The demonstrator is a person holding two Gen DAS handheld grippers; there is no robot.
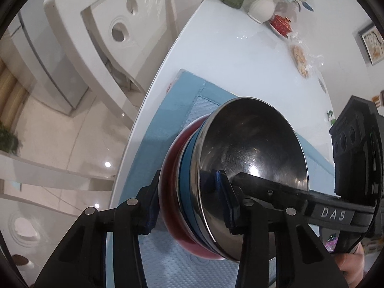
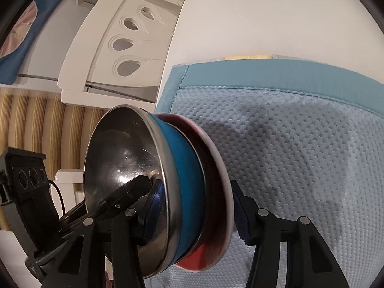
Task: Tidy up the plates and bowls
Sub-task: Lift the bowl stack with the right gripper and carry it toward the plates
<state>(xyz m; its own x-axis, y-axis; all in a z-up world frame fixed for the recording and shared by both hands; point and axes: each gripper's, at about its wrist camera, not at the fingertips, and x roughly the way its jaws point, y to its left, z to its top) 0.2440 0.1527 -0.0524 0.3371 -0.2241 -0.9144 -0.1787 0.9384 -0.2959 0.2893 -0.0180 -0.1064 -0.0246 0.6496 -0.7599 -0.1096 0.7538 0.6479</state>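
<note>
A steel bowl (image 1: 252,144) sits nested in a blue bowl (image 1: 189,168), which rests in turn on a red plate (image 1: 168,163), the whole stack tipped on edge above a pale blue mat (image 1: 168,110) laid on a white table (image 1: 228,48). In both wrist views the stack appears carried between the two grippers; whether its lower edge touches the mat cannot be told. Judging by the nesting, the gathering of dishes looks largely done, and what seems left is to set the stack down flat and let go.

The left gripper (image 1: 189,206) straddles the stack's rim, one finger behind the red plate and the other inside the steel bowl, closed onto it in a firm pinch. The right gripper (image 2: 194,206) does the same from the opposite side, one blue pad (image 2: 154,206) pressed inside the steel bowl, the other pad (image 2: 241,213) at the plate's back, though a sliver of gap there makes full contact uncertain. Each gripper's finger shows in the other's view, reaching into the steel bowl.

Beyond the mat, a white chair (image 1: 100,31) stands at the table's edge, and a vase of flowers (image 1: 261,4) sits at the far end with a small red dish (image 1: 280,24) beside it.
</note>
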